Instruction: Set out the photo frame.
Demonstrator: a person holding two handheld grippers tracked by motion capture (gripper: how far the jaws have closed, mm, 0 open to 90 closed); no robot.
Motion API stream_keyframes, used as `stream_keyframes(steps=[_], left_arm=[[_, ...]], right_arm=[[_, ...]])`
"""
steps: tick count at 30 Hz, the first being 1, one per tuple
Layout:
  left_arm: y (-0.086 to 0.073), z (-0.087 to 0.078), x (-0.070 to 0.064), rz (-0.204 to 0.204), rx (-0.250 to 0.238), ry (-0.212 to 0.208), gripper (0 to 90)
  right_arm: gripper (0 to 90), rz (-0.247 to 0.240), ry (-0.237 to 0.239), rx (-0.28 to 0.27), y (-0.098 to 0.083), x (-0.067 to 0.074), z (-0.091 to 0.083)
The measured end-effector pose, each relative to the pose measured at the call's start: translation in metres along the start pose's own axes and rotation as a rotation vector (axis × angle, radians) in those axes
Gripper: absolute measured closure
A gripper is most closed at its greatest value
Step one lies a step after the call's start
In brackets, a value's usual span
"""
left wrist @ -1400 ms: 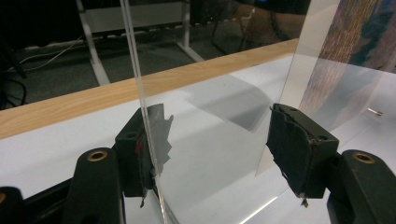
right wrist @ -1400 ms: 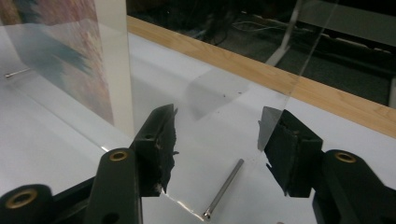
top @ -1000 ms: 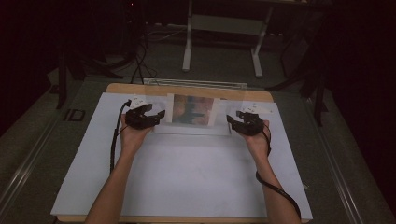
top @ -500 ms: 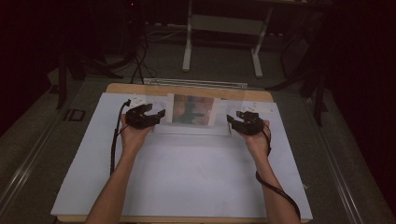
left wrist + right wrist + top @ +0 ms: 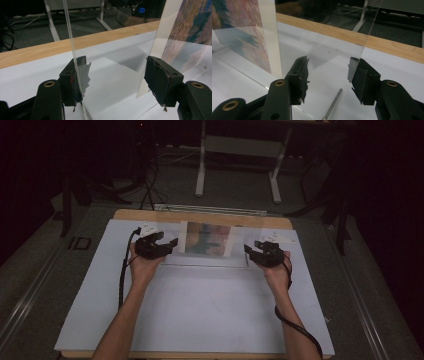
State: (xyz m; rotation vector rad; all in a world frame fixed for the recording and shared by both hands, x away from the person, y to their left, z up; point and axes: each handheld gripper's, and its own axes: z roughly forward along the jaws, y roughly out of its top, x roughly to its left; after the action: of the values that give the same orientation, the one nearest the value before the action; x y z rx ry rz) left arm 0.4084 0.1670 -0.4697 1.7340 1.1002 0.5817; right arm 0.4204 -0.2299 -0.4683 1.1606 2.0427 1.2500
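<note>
A clear acrylic photo frame (image 5: 205, 261) stands upright at the back of the white board (image 5: 200, 310), with a colourful print (image 5: 207, 239) in its middle. My left gripper (image 5: 171, 245) is at the frame's left end and my right gripper (image 5: 249, 251) at its right end. In the left gripper view the left gripper (image 5: 116, 61) is open, and the clear sheet's edge (image 5: 71, 37) runs against its left jaw. In the right gripper view the right gripper (image 5: 329, 61) is open too, with the sheet's edge (image 5: 367, 32) by its right jaw. The print (image 5: 242, 32) shows at the left.
The board lies on a wooden table (image 5: 200, 216) whose far edge is just behind the frame. A thin metal pin (image 5: 333, 102) lies on the board between the right jaws, and a small screw (image 5: 205, 66) by the print. Desk legs (image 5: 237, 165) and cables (image 5: 150, 190) are on the floor beyond.
</note>
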Motion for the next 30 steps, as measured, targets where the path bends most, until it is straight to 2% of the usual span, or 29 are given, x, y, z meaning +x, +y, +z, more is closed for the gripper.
stream_keyframes(steps=[14, 27, 30], left_arm=[[-0.004, -0.008, -0.005, -0.008, 0.006, -0.007, 34.3], [-0.010, -0.019, -0.008, -0.014, 0.000, -0.011, 34.3], [-0.009, -0.025, -0.011, -0.027, -0.012, -0.025, 34.5]], right_arm=[[50.6, -0.002, 0.003, -0.013, -0.005, 0.004, -0.011], [52.4, -0.006, 0.028, -0.031, -0.008, 0.010, -0.021], [53.9, -0.001, 0.040, -0.046, -0.010, 0.010, -0.029]])
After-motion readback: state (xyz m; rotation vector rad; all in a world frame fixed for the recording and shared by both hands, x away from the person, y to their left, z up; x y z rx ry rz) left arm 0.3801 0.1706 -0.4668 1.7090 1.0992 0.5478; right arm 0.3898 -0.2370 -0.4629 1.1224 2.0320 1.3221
